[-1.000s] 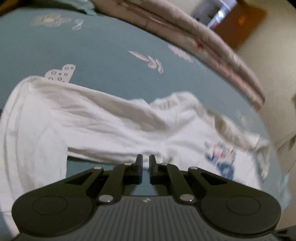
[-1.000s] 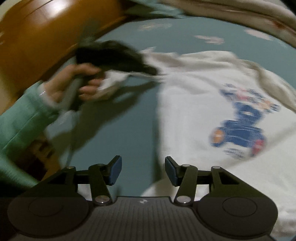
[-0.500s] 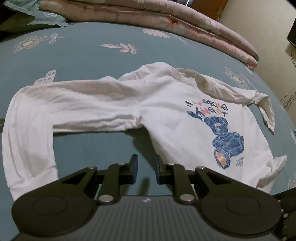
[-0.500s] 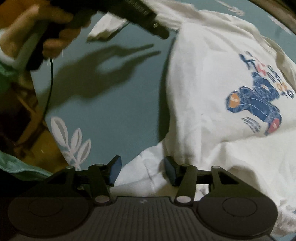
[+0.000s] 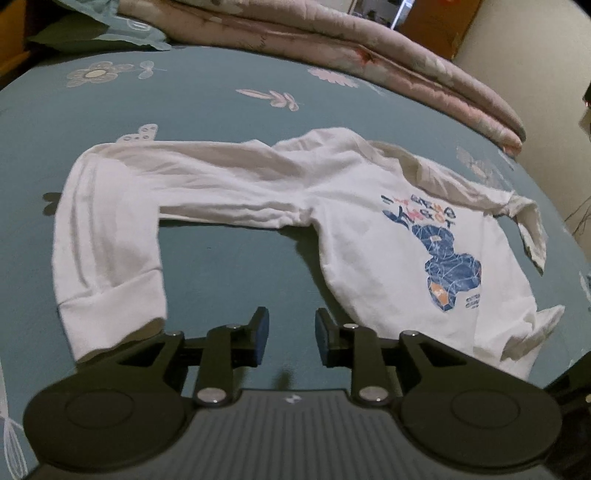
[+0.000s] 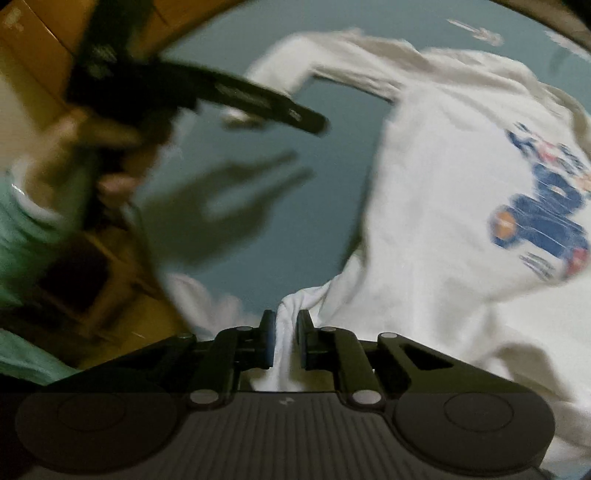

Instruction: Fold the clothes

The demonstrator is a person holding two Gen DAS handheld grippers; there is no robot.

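Note:
A white long-sleeved shirt (image 5: 354, 236) with a blue bear print (image 5: 447, 273) lies spread on the teal bedsheet (image 5: 207, 92). Its left sleeve (image 5: 107, 251) bends toward me. My left gripper (image 5: 289, 334) is open and empty, above bare sheet between the sleeve cuff and the shirt body. In the right wrist view the shirt (image 6: 443, 192) is blurred. My right gripper (image 6: 284, 332) is shut on the shirt's bottom hem corner (image 6: 286, 336). The left gripper (image 6: 310, 122) shows there too, held by a hand.
A folded pink quilt (image 5: 369, 48) lies along the far side of the bed. A teal pillow (image 5: 103, 33) sits at the back left. Wooden furniture (image 6: 37, 66) stands beyond the bed's edge. The person's green-sleeved arm (image 6: 14, 221) is at the left.
My left gripper has let go of the sleeve, opened and pulled back. My right gripper has closed on the shirt's hem corner.

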